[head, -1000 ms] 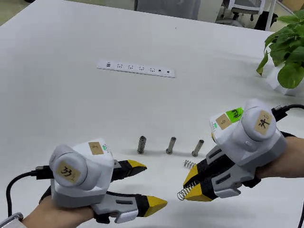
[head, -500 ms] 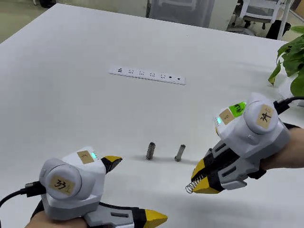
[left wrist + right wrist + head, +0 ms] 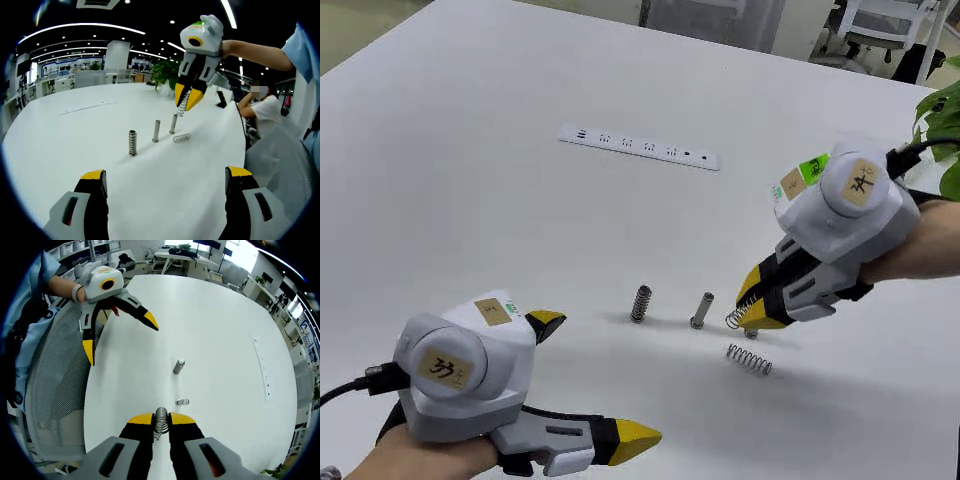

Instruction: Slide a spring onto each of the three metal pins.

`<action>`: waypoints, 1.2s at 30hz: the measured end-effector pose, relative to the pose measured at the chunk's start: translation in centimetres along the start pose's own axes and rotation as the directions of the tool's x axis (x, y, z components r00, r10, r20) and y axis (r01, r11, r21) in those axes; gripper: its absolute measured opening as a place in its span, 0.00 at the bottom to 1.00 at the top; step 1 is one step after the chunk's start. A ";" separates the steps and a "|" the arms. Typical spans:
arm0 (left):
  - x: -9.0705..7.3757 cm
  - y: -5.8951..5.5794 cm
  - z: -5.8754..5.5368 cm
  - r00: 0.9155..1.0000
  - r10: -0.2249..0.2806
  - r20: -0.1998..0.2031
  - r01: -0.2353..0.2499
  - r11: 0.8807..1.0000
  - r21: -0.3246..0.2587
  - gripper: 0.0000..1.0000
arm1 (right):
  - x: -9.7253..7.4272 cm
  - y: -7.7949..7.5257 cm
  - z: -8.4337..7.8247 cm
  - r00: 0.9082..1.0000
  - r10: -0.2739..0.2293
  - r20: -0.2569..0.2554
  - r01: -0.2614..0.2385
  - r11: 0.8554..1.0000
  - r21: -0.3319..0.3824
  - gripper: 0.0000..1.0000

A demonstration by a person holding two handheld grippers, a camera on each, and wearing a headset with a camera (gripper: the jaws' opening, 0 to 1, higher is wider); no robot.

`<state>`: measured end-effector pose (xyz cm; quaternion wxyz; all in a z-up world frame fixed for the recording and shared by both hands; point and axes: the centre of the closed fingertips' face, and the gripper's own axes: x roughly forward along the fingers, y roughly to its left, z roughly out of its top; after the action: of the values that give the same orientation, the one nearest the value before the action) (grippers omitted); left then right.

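Three short metal pins stand in a row on the white table. The left pin (image 3: 641,302) (image 3: 132,143) (image 3: 178,366) wears a spring. The middle pin (image 3: 702,309) (image 3: 156,130) (image 3: 182,402) is bare. My right gripper (image 3: 750,308) (image 3: 188,99) (image 3: 161,421) is shut on a spring (image 3: 738,315) (image 3: 182,106) (image 3: 161,425), held just over the right pin (image 3: 751,332) (image 3: 173,123). A loose spring (image 3: 748,358) (image 3: 182,137) lies on the table beside that pin. My left gripper (image 3: 590,378) (image 3: 165,180) (image 3: 120,337) hovers open near the front edge, holding nothing.
A white power strip (image 3: 640,147) lies far back on the table. A green plant (image 3: 945,110) stands at the right edge. Office chairs (image 3: 720,18) stand beyond the far edge. A mesh chair (image 3: 55,380) is at the table's near side.
My right gripper has carried its spring up and away from me, to the right-hand pin. The loose spring has come into sight on the table. The left gripper stays open.
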<state>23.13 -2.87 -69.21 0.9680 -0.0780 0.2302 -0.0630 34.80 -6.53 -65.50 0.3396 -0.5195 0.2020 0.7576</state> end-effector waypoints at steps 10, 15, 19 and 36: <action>0.1 0.0 -0.1 1.000 0.001 0.010 -0.001 1.000 0.002 1.00 | 0.5 -2.5 0.4 0.996 -0.023 -0.091 0.014 0.995 -0.100 0.12; 0.0 -0.1 0.1 1.000 0.010 0.023 -0.011 0.999 0.031 1.00 | 1.3 -3.2 0.5 0.994 -0.012 -0.108 0.000 0.994 -0.112 0.12; 0.0 -0.4 0.7 0.998 0.003 0.057 -0.005 0.999 0.049 1.00 | 1.8 -3.2 0.5 0.992 -0.010 -0.129 -0.007 0.991 -0.132 0.12; -0.1 0.0 1.0 0.997 0.017 0.072 -0.022 0.997 0.078 1.00 | 3.5 -3.6 0.5 0.985 0.005 -0.170 -0.034 0.985 -0.172 0.12</action>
<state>23.51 -2.71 -68.24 0.9784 -0.0399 0.1938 -0.0596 36.28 -2.64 -68.36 0.2671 -0.6074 0.1683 0.7290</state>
